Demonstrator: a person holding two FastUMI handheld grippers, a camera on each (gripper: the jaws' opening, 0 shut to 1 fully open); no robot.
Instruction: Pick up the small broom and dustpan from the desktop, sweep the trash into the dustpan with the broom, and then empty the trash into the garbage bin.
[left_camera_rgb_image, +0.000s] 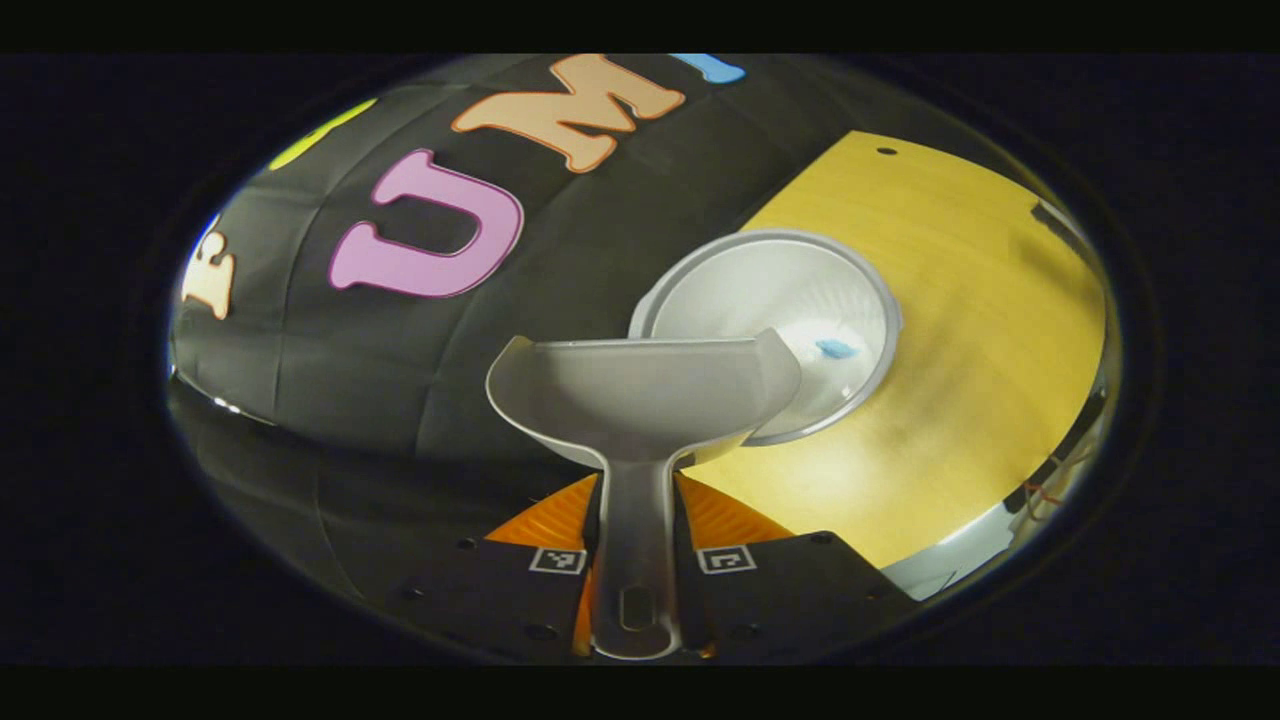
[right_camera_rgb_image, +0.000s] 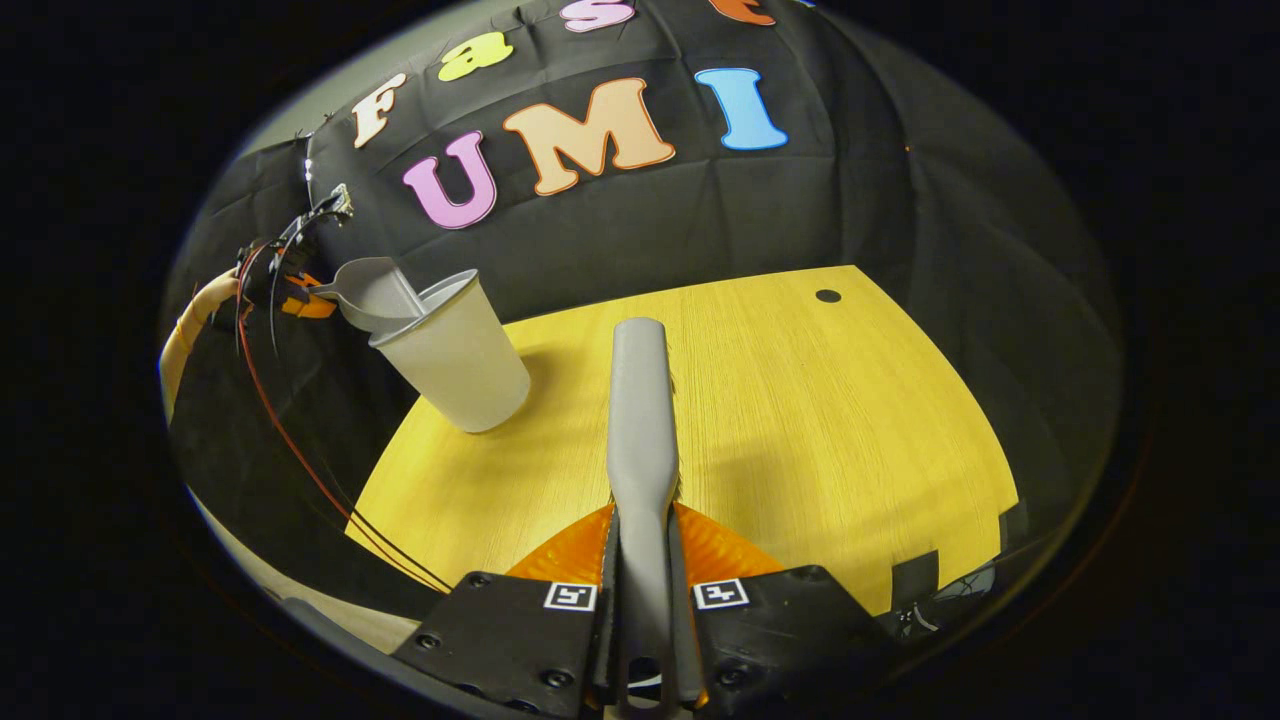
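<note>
We hold the dustpan (left_camera_rgb_image: 640, 395) by its handle, the left gripper (left_camera_rgb_image: 637, 560) pinching it between both fingers, with the pan's mouth tipped over the rim of the garbage bin (left_camera_rgb_image: 860, 300), which stands near the back edge of the yellow desktop (left_camera_rgb_image: 980, 380). A blue scrap (left_camera_rgb_image: 836, 349) lies inside the bin, so we judge the emptying to be nearly finished. In the right gripper view, our right gripper (right_camera_rgb_image: 642, 570) is clamped on the small broom (right_camera_rgb_image: 640, 420), which hovers over the desktop, well apart from the bin. The risk we see is the pan's edge catching the bin's rim: the bin looks light and sits close to the desktop's edge, so a nudge while we pull away could tip it and spill the trash.
</note>
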